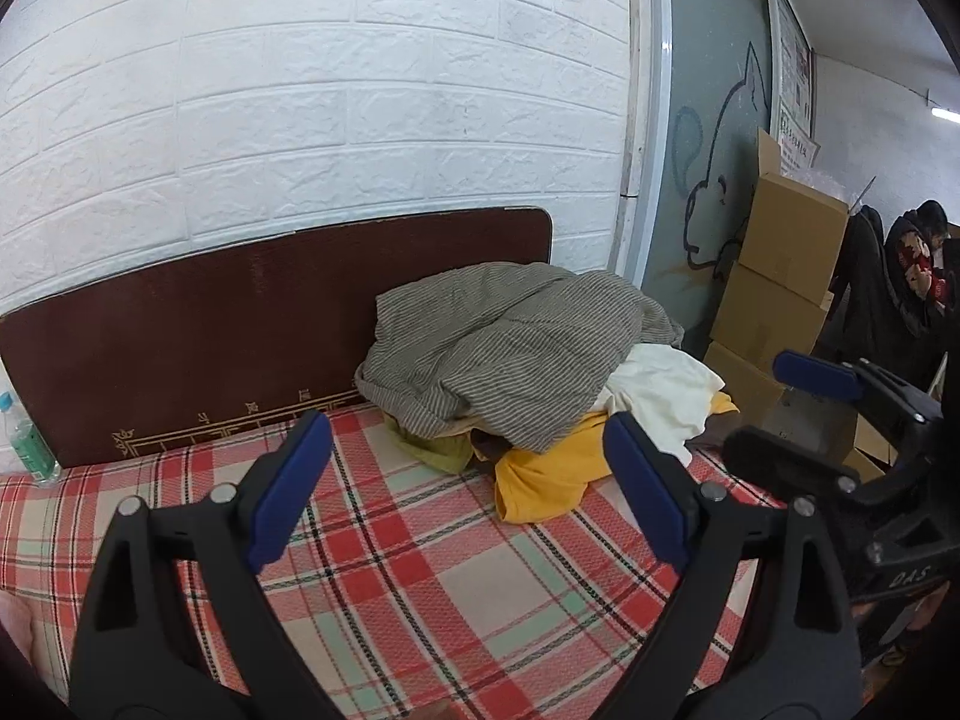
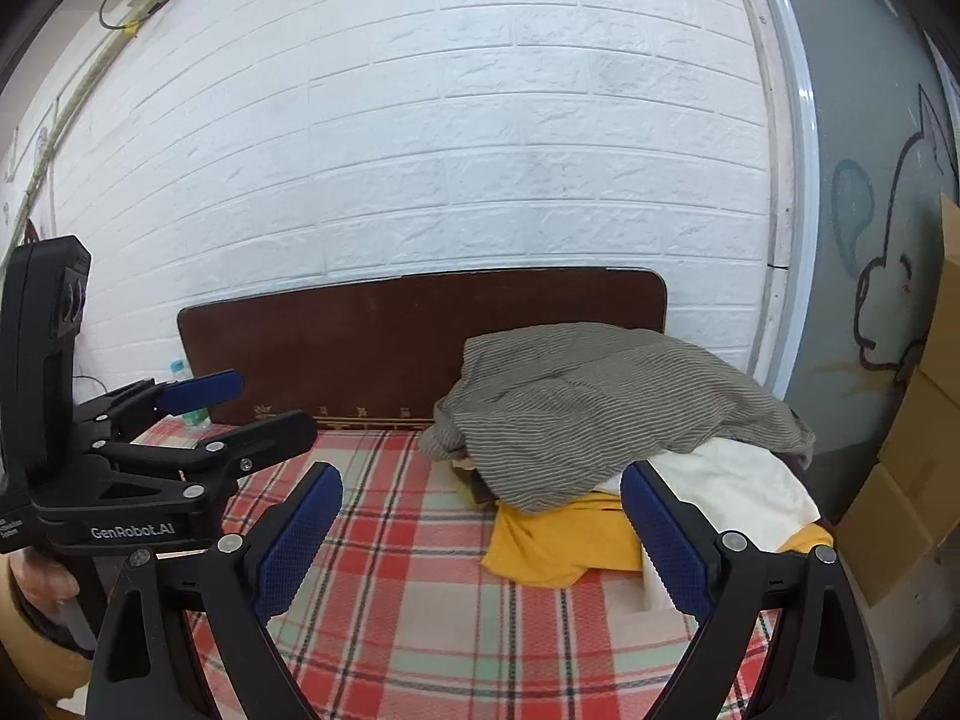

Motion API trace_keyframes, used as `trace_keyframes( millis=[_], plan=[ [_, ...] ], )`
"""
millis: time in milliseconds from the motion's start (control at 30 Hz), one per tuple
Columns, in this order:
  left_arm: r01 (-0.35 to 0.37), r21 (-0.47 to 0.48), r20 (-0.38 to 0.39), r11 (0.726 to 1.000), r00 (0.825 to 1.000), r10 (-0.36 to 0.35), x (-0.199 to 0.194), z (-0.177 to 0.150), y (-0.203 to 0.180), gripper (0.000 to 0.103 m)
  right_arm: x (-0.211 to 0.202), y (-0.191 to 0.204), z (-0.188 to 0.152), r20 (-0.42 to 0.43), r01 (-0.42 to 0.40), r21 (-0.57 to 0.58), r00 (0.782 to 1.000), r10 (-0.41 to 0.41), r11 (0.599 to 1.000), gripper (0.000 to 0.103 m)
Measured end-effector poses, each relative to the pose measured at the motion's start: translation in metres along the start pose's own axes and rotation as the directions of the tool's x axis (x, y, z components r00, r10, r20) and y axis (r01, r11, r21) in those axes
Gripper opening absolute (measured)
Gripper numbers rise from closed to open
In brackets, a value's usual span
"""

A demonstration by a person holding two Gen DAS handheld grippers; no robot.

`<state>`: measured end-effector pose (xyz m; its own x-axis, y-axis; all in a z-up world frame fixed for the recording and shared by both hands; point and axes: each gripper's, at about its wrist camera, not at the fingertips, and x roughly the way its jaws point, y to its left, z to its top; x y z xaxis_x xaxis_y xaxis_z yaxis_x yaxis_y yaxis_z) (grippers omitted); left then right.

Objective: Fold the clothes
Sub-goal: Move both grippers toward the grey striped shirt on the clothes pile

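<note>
— What have you got in front of you?

— A heap of clothes at the far right of the bed, against a dark brown headboard with a gold line pattern along its base. On top lies a rumpled grey garment with fine stripes; under it a smooth cream cloth, a yellow one spilling forward, and a bit of olive green.

— And your grippers?

— My left gripper is spread wide, its blue ribbed pads holding nothing, above the red, green and cream plaid sheet. My right gripper is just as wide and empty; its right pad sits in front of the cream cloth, whether touching I can't tell.

— Anything else?

— A white embossed brick wall, stacked cardboard boxes, a plastic bottle at the left.
</note>
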<state>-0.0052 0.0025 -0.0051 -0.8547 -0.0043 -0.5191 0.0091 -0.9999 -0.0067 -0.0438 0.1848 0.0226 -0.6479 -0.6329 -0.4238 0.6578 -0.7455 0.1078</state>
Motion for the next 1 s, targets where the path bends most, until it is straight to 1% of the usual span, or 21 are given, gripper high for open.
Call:
trace_keyframes(
  millis=[133,200,233,267,333,400,500,667,767,1000],
  plan=[
    [-0.016,-0.013,-0.01,1.0,1.0,0.016,0.017,-0.004,-0.006,0.093,0.0,-0.001,-0.006,-0.028,-0.043,0.035,0.999,0.044,0.998,0.096],
    [-0.024,-0.019,-0.015,1.0,1.0,0.024,0.025,-0.006,-0.009,0.093,-0.004,-0.021,-0.011,-0.029,-0.084,0.099,0.996,0.087,0.992,0.096],
    [-0.028,-0.022,-0.017,0.999,0.999,0.028,0.03,-0.007,-0.01,0.093,0.0,-0.028,-0.014,-0.052,-0.081,0.1,0.995,0.087,0.992,0.096],
    [-0.032,-0.025,-0.02,0.999,0.999,0.032,0.034,-0.008,-0.012,0.093,0.007,-0.034,-0.015,-0.081,-0.068,0.093,0.994,0.075,0.993,0.096],
    [-0.04,-0.031,-0.025,0.999,0.999,0.039,0.042,-0.01,-0.015,0.093,0.016,-0.036,-0.019,-0.11,-0.049,0.066,0.992,0.056,0.997,0.096],
    [-0.041,-0.042,-0.025,0.998,0.999,0.04,0.049,-0.013,-0.016,0.093,0.017,-0.019,-0.023,-0.106,0.036,-0.015,0.994,-0.037,0.999,0.096],
    [-0.041,-0.046,-0.036,0.998,0.999,0.039,0.058,-0.017,-0.02,0.093,0.021,-0.025,-0.023,-0.104,0.042,-0.031,0.994,-0.045,0.999,0.096],
    [-0.042,-0.053,-0.035,0.998,0.999,0.04,0.065,-0.021,-0.023,0.093,0.025,-0.035,-0.027,-0.083,0.057,-0.024,0.995,-0.059,0.998,0.096],
    [-0.039,-0.058,-0.048,0.998,0.998,0.036,0.071,-0.023,-0.023,0.093,0.028,-0.037,-0.028,-0.079,0.068,-0.023,0.994,-0.07,0.997,0.096],
    [-0.043,-0.079,-0.06,0.996,0.997,0.038,0.077,-0.026,-0.018,0.093,0.039,-0.037,-0.033,-0.093,0.071,-0.029,0.993,-0.073,0.997,0.096]
  ],
)
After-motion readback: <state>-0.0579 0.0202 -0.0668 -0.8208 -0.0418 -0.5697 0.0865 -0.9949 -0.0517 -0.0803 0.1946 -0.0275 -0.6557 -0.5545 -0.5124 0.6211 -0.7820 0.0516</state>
